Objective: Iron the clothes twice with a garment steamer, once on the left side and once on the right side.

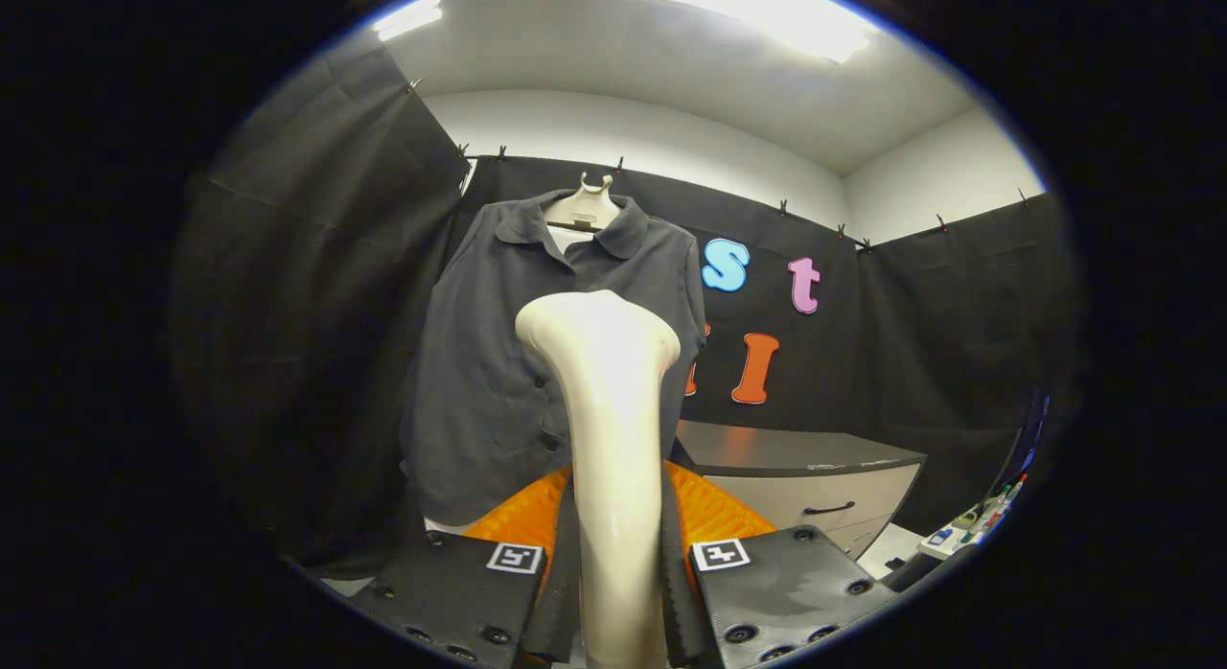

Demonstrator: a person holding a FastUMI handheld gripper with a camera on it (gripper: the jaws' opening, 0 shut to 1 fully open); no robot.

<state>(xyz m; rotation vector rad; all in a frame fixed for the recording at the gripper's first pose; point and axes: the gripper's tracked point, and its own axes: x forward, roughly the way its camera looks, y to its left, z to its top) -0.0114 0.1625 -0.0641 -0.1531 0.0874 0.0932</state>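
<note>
You stood in a booth hung with black cloth (pixel 316 295) under a white ceiling (pixel 652 75). A grey drawer cabinet (pixel 815 477) sat at four o'clock from the dark shirt (pixel 479 362). Your gripper (pixel 613 573) had both fingers pressed on the garment steamer (pixel 609 410), whose pale head rose between them and hid the shirt's middle. The shirt hung on a hanger (pixel 590 207) at twelve o'clock, beyond the steamer.

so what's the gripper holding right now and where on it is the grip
The gripper is shut on the garment steamer, both fingers pressing on the lower part of its handle, the head pointing up toward the dark shirt.
</note>
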